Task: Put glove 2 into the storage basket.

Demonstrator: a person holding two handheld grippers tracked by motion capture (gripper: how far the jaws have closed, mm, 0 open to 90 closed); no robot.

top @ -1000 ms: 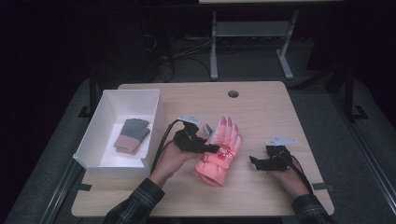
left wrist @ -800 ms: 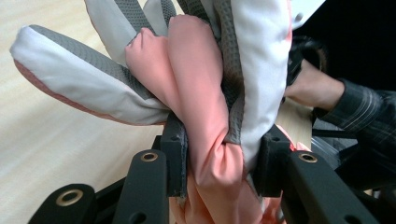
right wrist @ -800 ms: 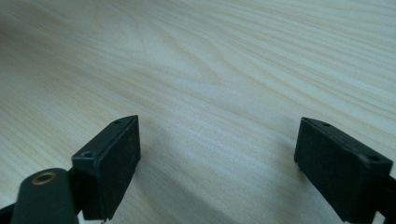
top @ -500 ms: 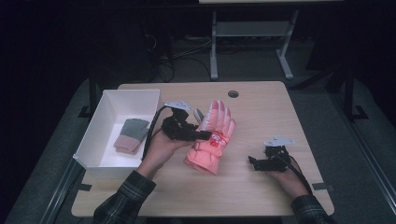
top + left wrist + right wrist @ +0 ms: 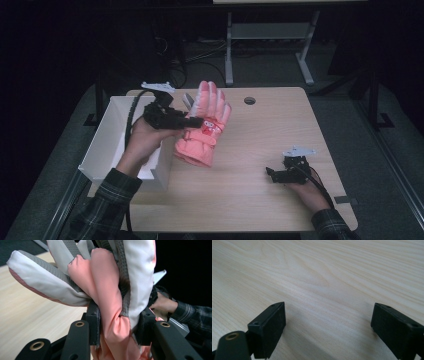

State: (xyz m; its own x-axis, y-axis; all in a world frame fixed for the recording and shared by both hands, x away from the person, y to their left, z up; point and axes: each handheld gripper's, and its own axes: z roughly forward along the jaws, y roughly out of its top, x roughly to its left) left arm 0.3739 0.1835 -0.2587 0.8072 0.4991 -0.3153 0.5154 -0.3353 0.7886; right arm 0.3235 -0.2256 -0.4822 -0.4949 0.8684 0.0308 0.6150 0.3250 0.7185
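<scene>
A pink ski glove (image 5: 202, 132) with grey and white palm patches hangs in the air over the left half of the wooden table (image 5: 265, 135). My left gripper (image 5: 194, 121) is shut on it across the middle. In the left gripper view the glove (image 5: 110, 287) is squeezed between both black pads, its fingers pointing up and away from my left gripper (image 5: 117, 325). My right gripper (image 5: 272, 175) rests low on the table at the right, open. Bare wood lies between the spread jaws of my right gripper (image 5: 328, 322).
A white open box (image 5: 107, 137) stands at the table's left edge, right beside the raised glove and under my left forearm. A round cable hole (image 5: 249, 100) sits near the far edge. A metal desk frame (image 5: 270, 35) stands on the floor behind.
My left gripper has lifted the glove off the table and carried it up and left, toward the white box. The right gripper has stayed put.
</scene>
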